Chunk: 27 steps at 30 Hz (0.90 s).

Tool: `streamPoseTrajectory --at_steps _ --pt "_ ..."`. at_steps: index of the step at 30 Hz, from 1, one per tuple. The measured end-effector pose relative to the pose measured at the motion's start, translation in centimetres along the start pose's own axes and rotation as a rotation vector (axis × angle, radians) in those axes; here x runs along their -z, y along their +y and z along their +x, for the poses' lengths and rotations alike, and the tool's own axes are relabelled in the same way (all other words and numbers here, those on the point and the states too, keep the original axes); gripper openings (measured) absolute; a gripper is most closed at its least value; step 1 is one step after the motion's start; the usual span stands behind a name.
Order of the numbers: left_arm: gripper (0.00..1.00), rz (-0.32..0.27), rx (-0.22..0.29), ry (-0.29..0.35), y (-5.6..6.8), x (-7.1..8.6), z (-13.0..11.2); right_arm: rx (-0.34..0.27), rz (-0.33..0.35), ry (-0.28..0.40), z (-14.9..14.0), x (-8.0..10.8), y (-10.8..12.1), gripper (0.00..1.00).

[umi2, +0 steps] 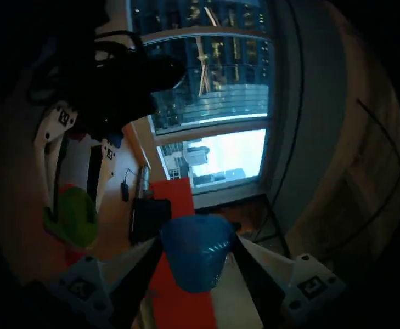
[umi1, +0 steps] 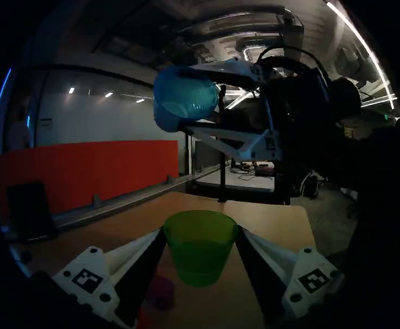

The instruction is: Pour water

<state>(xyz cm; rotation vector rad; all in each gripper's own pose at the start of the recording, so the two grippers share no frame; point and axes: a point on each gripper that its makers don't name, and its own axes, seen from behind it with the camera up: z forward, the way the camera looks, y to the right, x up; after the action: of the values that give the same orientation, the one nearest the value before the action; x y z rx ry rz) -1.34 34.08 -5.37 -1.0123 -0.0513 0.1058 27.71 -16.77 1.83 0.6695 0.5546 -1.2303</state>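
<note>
Pouring well calls for bringing the lip of the blue cup (umi1: 183, 101) over the mouth of the green cup (umi1: 201, 247) before tipping further, then rolling the wrist slowly so the stream stays thin. The left gripper (umi1: 200, 233) clasps the green cup upright between both fingers, low over the wooden table (umi1: 271, 219). The right gripper (umi2: 197, 244) grips the blue cup between its own fingers. In the left gripper view that cup hangs tilted on its side, raised above the green one and somewhat beyond it. Whether water is running yet I cannot tell. The receiving cup should be held level.
</note>
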Motion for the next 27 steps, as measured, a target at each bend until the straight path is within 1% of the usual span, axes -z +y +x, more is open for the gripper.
streamPoseTrajectory --at_steps 5,10,14,16,22,27 --pt "0.88 0.012 -0.004 -0.001 -0.4 0.5 0.3 -0.253 -0.013 -0.021 -1.3 0.7 -0.1 0.91" --pt "0.88 0.026 -0.006 0.001 -1.0 1.1 0.5 -0.504 -0.015 -0.033 -1.8 1.3 -0.7 0.91" --pt "0.88 0.038 -0.009 0.001 -1.5 1.6 0.7 -0.685 -0.008 -0.039 -1.9 1.6 -1.3 0.91" --pt "0.88 0.045 -0.013 0.001 -1.8 1.8 0.8 -0.769 -0.004 -0.039 -1.9 1.7 -1.6 0.91" --pt "0.88 0.069 -0.026 0.003 -2.6 2.7 1.3 -0.993 0.017 -0.043 -1.7 2.0 -2.3 0.91" --pt "0.88 0.088 -0.031 0.008 -3.4 3.6 1.8 -1.156 0.051 -0.049 -1.4 2.1 -3.1 0.91"
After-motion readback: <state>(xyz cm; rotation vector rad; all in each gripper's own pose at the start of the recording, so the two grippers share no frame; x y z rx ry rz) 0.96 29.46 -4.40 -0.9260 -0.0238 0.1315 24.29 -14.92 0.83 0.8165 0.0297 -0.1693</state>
